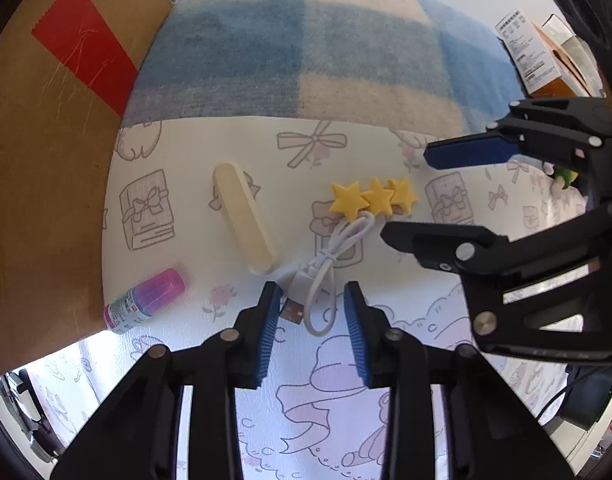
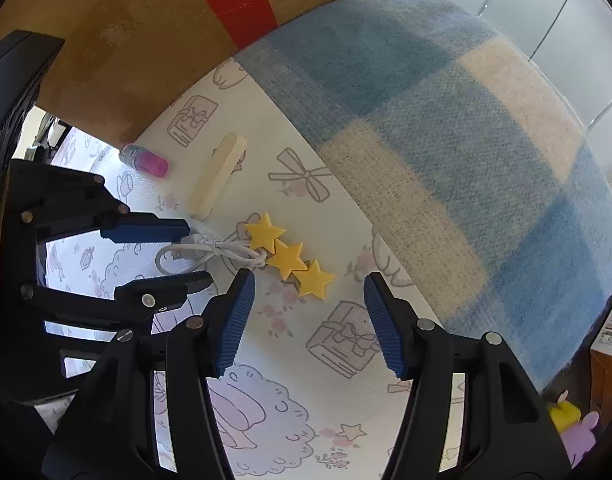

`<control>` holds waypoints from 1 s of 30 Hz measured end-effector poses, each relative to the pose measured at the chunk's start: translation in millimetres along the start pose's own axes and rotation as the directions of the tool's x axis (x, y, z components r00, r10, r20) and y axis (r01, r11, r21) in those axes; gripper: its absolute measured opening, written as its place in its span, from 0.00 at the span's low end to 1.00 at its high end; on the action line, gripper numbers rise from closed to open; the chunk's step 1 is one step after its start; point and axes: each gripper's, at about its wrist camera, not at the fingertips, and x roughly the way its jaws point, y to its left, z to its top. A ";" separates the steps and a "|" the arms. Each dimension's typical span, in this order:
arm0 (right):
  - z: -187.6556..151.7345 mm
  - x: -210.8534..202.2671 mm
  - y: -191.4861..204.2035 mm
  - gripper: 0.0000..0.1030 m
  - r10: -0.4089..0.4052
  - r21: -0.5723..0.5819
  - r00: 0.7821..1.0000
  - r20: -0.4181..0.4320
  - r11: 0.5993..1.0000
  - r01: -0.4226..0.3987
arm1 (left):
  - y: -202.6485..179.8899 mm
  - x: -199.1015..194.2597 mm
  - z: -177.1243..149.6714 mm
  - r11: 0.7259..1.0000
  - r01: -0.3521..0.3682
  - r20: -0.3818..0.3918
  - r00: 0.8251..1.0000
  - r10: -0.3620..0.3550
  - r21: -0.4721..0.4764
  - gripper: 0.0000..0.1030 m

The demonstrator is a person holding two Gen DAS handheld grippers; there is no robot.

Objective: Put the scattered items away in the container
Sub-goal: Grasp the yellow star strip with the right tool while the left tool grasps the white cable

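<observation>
The cardboard box point(image 1: 45, 140) with its red tape strip is cut off at the frame's left edge, so its opening cannot be seen. A blue-and-cream checked blanket point(image 1: 306, 48) covers the far part of the surface point(image 1: 177, 152), hiding whatever lies beneath it. At the far right, a printed carton point(image 1: 538, 56) is only partly in view, and a small green-and-white object behind the right tongs is too hidden to identify.

On the patterned cloth lie four loose things: one cream stick point(image 1: 243, 216), one small bottle with a pink cap point(image 1: 145, 300) near the box, one strip of three yellow stars point(image 1: 374, 198), and one coiled white cable point(image 1: 326, 264) touching the stars' near edge. The cable's plug end sits between the left tongs point(image 1: 312, 308), partly hidden by the left finger.

The left tongs are spread apart on either side of the cable, not closed on it. The right tongs point(image 2: 310, 300) are also released, with the nearest star just beyond their tips. In the right view's near right corner, yellow and purple soft shapes point(image 2: 574, 420) are cut off.
</observation>
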 end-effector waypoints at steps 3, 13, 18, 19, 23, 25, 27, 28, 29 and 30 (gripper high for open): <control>2.3 4.3 1.6 0.58 -0.006 -0.059 1.000 -0.021 0.998 0.005 | -4.3 4.1 3.0 0.999 -0.011 -0.010 1.000 0.012 0.041 0.46; 17.6 12.8 6.3 0.34 -0.020 -0.107 0.999 -0.026 0.994 0.017 | 7.8 1.2 0.7 1.000 -0.006 0.031 0.999 0.007 -0.012 0.22; 21.3 15.0 16.2 0.22 -0.017 -0.111 1.000 -0.017 0.994 0.015 | 20.1 0.0 2.2 0.998 0.042 0.024 0.999 -0.041 -0.053 0.15; 22.4 15.3 17.4 0.22 -0.015 -0.104 1.000 -0.017 0.994 0.013 | 20.8 -0.2 2.2 0.997 0.051 0.019 0.999 -0.050 -0.060 0.14; 25.4 13.0 16.3 0.18 0.034 -0.032 0.999 -0.007 0.999 -0.034 | 20.5 -2.9 -1.5 0.992 0.082 0.008 0.997 -0.082 -0.093 0.12; 26.3 10.1 14.3 0.14 0.050 0.020 0.999 0.005 0.999 -0.051 | 18.0 -5.2 -5.9 0.991 0.083 0.009 0.997 -0.083 -0.103 0.10; 27.9 4.4 12.0 0.07 0.054 0.074 0.998 0.026 0.996 -0.056 | 16.6 -7.8 -10.8 0.989 0.080 0.011 0.997 -0.079 -0.121 0.10; 28.8 2.3 10.4 0.07 0.057 0.104 0.998 0.029 0.993 -0.060 | 13.2 -7.7 -18.6 0.988 0.079 0.010 0.997 -0.078 -0.133 0.10; 29.4 1.1 9.1 0.06 0.062 0.132 0.998 0.030 0.989 -0.066 | 12.1 -7.6 -23.8 0.986 0.082 0.008 0.997 -0.082 -0.146 0.10; 29.7 0.4 9.2 0.06 0.064 0.149 0.997 0.031 0.987 -0.068 | 13.4 -8.2 -24.1 0.984 0.087 0.006 0.996 -0.087 -0.157 0.10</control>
